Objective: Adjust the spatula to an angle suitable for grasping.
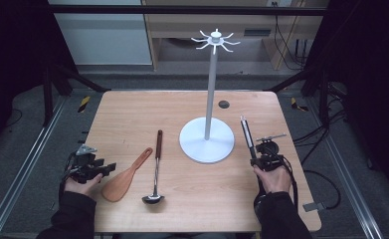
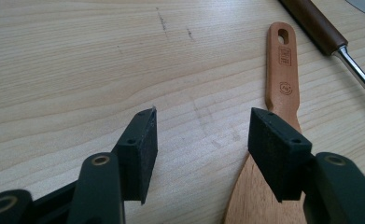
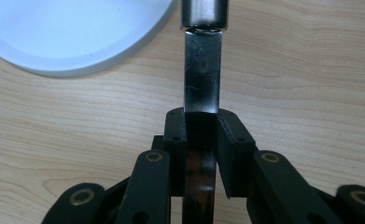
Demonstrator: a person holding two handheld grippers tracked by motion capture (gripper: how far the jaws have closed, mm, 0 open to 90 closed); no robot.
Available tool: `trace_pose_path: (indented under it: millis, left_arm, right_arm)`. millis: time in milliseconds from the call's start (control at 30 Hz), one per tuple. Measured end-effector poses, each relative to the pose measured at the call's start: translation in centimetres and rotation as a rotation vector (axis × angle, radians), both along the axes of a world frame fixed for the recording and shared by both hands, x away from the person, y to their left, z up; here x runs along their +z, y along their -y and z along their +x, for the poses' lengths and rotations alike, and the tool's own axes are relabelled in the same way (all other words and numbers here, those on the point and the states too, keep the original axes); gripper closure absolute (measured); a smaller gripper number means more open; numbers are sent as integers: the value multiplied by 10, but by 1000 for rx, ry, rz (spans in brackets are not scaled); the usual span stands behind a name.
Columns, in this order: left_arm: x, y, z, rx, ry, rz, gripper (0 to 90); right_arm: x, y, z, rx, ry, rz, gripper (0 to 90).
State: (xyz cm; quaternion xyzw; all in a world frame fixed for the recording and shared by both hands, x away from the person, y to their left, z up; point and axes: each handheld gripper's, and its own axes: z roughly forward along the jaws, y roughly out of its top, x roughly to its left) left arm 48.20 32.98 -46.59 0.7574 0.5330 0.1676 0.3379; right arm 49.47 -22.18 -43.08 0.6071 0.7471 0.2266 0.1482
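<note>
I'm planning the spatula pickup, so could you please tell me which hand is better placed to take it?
Left. The left tongs are open right beside the spatula, one jaw already over its blade. The right tongs are shut on a metal utensil across the table.

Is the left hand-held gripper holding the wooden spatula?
No. The left hand-held gripper stands open over bare table, with the spatula lying beside its right jaw, ungripped.

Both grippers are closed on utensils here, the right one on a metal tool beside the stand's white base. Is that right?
Only the right gripper is shut on the metal tool. The left gripper is open, jaws apart over bare table beside the wooden spatula, as the left gripper view shows.
</note>
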Motion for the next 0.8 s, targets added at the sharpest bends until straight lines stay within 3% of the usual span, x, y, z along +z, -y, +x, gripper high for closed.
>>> trace_pose_path:
  millis: [800]
  left_arm:
    - [1,-1,0,1,2,-2,429]
  right_arm:
    - [34,3,-14,22,180,83,754]
